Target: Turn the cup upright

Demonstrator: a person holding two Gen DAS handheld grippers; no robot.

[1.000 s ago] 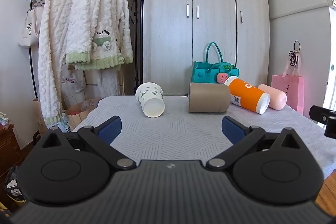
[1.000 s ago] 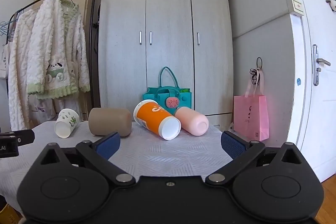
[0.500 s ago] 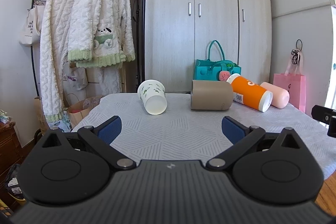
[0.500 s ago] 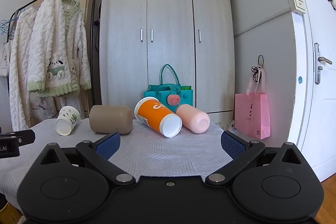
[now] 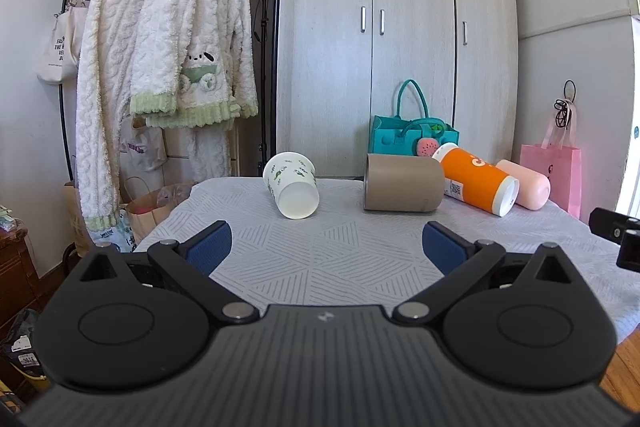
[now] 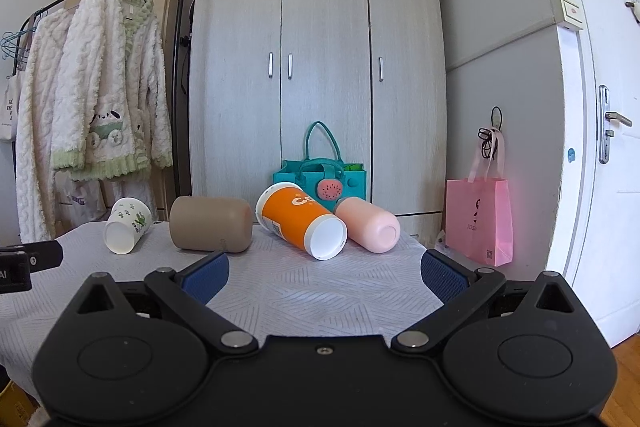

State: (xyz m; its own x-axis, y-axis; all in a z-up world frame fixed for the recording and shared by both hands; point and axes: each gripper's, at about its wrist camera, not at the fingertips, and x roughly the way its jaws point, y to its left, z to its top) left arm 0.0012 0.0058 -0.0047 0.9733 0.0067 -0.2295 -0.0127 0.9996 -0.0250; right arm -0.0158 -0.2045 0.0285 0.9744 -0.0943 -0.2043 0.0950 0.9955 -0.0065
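Now your left gripper [image 5: 325, 246] and right gripper [image 6: 323, 274] both spread wide, empty; four cups [image 5: 294, 185] lie sideways on far table [image 5: 320, 259].

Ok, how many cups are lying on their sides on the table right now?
4, in a row left to right: white leaf-print cup, tan cup, orange cup leaning against it, pink cup at the right end. None seem hidden.

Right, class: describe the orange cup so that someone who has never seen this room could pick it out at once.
Find the grey wardrobe and the cloth-covered table before it, where four cups lie on their sides in a row. The orange cup is third from the left, between the brown cup and the pink cup. Only it is bright orange with white ends.
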